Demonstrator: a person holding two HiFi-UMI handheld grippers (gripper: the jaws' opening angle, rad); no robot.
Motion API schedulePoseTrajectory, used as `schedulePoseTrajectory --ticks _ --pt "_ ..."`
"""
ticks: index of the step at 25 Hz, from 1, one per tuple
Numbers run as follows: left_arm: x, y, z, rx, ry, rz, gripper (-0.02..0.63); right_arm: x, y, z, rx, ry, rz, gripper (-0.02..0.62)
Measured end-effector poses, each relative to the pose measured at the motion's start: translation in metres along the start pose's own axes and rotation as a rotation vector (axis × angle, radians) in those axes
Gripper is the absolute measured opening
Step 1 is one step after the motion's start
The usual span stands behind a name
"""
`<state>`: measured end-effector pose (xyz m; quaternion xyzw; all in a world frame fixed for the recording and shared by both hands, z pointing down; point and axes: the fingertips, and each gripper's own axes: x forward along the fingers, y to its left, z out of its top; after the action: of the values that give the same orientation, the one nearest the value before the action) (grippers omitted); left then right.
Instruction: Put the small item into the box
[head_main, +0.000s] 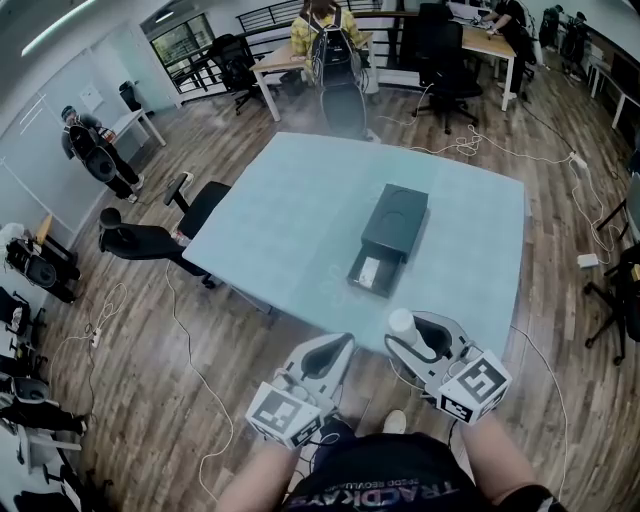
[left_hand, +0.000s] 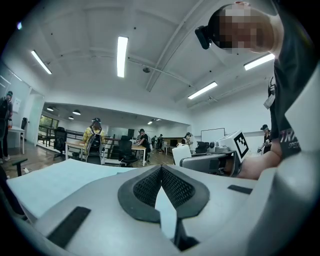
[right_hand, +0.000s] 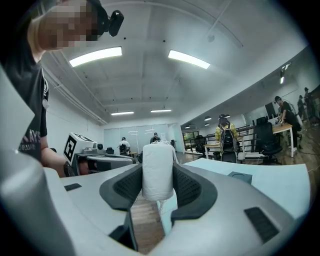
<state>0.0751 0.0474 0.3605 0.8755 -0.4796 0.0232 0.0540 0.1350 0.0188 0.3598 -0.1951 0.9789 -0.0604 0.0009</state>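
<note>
A black box (head_main: 393, 226) lies on the pale blue table (head_main: 290, 210), its drawer (head_main: 372, 272) pulled out toward me with a small white thing inside. My right gripper (head_main: 414, 328) hangs off the table's near edge, shut on a white cloth-like roll (head_main: 403, 322). In the right gripper view the roll (right_hand: 158, 167) stands upright between the pads (right_hand: 186, 186), and the box (right_hand: 242, 176) shows far right. My left gripper (head_main: 338, 348) is beside it to the left, also off the near edge. Its pads (left_hand: 145, 187) meet at the tips with nothing between them.
Black office chairs (head_main: 150, 235) stand left of the table, and another chair (head_main: 340, 100) is at its far side. Cables (head_main: 200, 390) trail over the wooden floor. People and desks (head_main: 480, 40) are at the back of the room.
</note>
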Motion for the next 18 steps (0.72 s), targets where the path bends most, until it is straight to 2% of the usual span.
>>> schedulePoseTrajectory --ticks 8,18 --pt "0.001 0.007 -0.003 -0.004 0.004 0.042 0.034 0.007 -0.005 -0.007 0.013 0.006 0.029 0.196" --pt "0.017 0.030 0.003 -0.006 -0.005 0.033 0.034 0.024 -0.031 -0.005 0.036 0.014 0.011 0.196"
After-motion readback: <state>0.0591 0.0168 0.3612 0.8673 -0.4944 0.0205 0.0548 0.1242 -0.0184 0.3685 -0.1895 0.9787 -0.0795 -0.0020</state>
